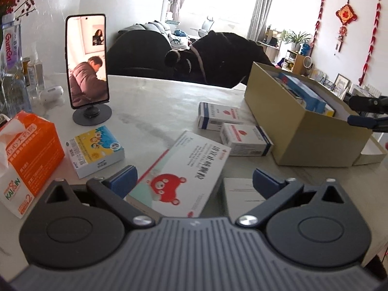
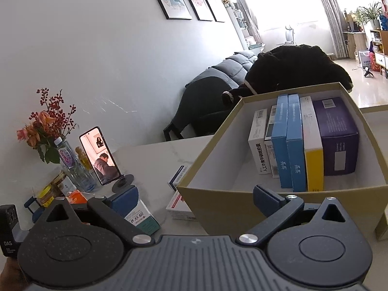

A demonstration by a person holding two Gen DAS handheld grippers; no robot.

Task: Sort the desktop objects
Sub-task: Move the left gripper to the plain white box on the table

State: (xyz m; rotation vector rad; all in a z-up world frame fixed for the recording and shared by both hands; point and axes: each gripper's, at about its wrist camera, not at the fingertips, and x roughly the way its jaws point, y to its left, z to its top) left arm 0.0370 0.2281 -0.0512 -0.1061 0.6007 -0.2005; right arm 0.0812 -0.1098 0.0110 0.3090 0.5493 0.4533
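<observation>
My left gripper (image 1: 194,181) is open low over the table. The big white medicine box with a red bear (image 1: 184,169) lies flat between its blue fingertips. A small yellow-and-blue box (image 1: 97,150) sits to the left, two white-and-blue boxes (image 1: 218,117) (image 1: 245,139) lie beyond, and a plain white box (image 1: 240,194) lies under the right finger. My right gripper (image 2: 195,201) is open and holds nothing, above the near wall of the tan cardboard box (image 2: 218,194). Blue (image 2: 288,150), yellow-edged (image 2: 312,150), purple (image 2: 337,135) and white (image 2: 258,145) boxes stand upright inside. A teal box (image 2: 143,218) lies by its left finger.
An orange tissue pack (image 1: 26,160) stands at the near left. A phone on a round stand (image 1: 87,60) is behind it, with bottles and a flower vase (image 2: 70,165) against the wall. The cardboard box (image 1: 303,131) fills the table's right side. A dark sofa (image 1: 218,55) lies beyond the far edge.
</observation>
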